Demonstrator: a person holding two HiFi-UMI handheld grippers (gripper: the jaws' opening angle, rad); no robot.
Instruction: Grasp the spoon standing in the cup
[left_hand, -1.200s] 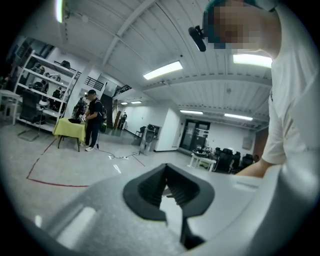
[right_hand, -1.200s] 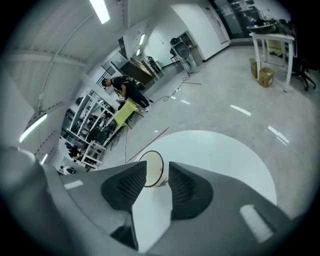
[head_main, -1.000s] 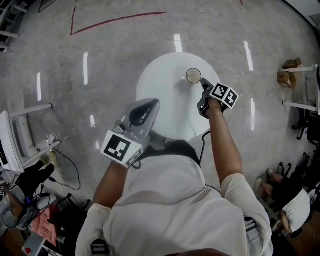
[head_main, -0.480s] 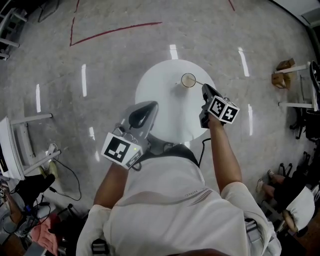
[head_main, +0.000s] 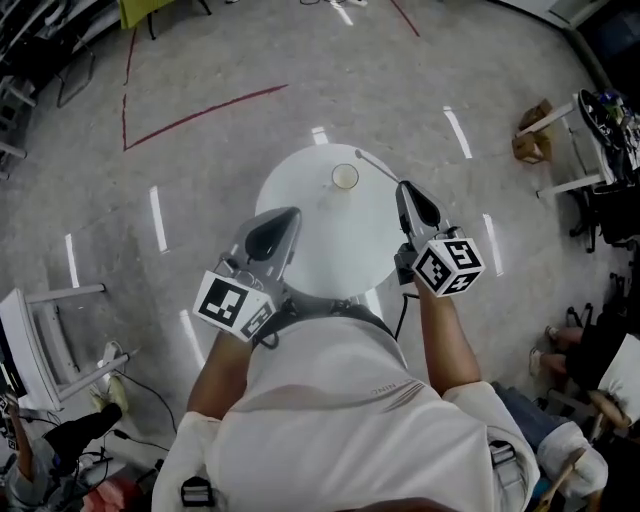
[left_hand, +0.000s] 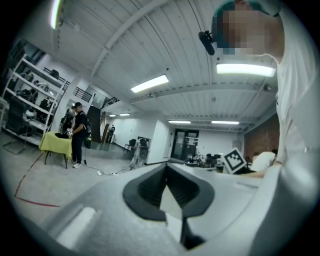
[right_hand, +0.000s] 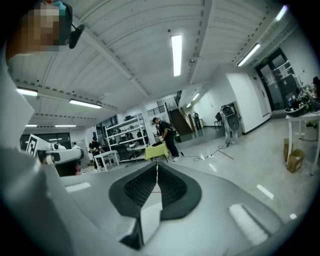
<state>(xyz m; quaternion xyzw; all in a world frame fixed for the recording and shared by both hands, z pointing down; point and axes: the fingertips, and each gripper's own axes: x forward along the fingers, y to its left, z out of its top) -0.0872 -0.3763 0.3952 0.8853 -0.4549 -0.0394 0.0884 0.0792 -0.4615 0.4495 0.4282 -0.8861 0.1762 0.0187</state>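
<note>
Round white table bears the cup. Right gripper is clamped on the spoon, which is outside the cup. Left gripper is closed and empty.

The cup stands on the surface toward its far edge, the spoon just right of it, projecting from the right hand-held gripper.

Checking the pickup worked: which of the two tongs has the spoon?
The right tongs, shut on the spoon, which is out of the cup; the left tongs hold nothing.
</note>
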